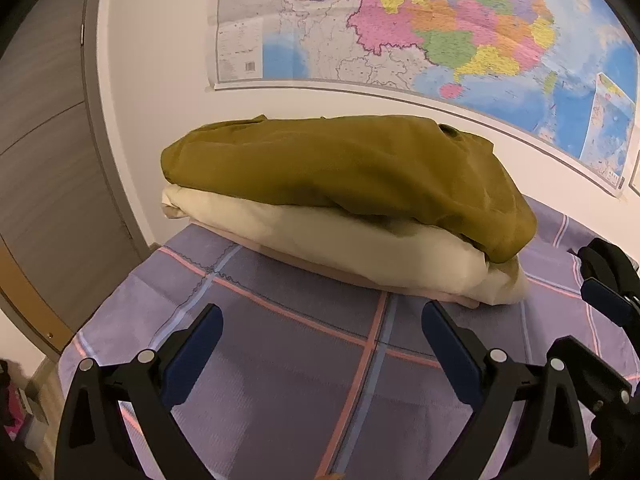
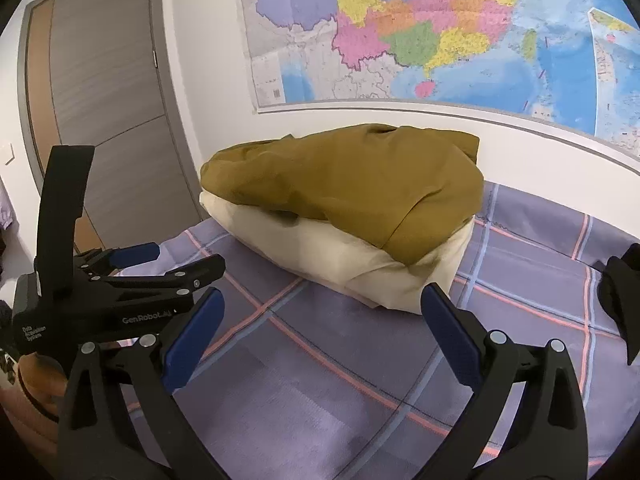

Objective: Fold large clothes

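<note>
The folded olive garment (image 1: 340, 168) lies on a folded cream one (image 1: 352, 252), stacked on the plaid bed (image 1: 280, 360) below the wall map (image 1: 440, 28). My left gripper (image 1: 322, 332) and right gripper (image 2: 320, 320) hover before the stack, both spread wide, holding nothing.

Wall: white, with a large coloured map (image 1: 420, 28) hanging on it.
Door: grey door (image 2: 108, 92) at left.
Bed: purple checked sheet (image 1: 288, 360).

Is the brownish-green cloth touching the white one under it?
Touching. In the right wrist view the olive garment lies directly on the cream garment, its edge draped over it with no gap.
</note>
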A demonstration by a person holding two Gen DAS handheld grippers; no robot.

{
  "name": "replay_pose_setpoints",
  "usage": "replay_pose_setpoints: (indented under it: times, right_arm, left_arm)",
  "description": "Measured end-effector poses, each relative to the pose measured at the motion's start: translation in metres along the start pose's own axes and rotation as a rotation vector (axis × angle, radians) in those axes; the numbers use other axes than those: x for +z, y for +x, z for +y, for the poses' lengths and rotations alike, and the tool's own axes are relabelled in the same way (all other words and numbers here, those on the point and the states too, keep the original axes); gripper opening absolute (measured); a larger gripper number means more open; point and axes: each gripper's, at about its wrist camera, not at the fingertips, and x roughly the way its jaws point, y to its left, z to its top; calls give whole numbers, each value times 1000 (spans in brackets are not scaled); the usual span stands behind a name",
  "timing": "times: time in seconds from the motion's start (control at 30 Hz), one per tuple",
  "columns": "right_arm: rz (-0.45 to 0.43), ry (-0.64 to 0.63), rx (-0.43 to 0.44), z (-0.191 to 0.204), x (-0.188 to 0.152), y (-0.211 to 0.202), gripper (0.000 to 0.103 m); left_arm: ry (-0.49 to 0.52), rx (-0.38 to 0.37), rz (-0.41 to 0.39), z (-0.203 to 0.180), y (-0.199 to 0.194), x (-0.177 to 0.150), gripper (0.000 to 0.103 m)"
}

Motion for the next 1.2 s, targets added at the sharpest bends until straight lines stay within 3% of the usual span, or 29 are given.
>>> replay_pose_setpoints:
  times: [1.2]
  right_arm:
    - [8,20,22,6,-18,-15,97]
  left_arm:
    - [43,46,-38,-6,-21,-11,96]
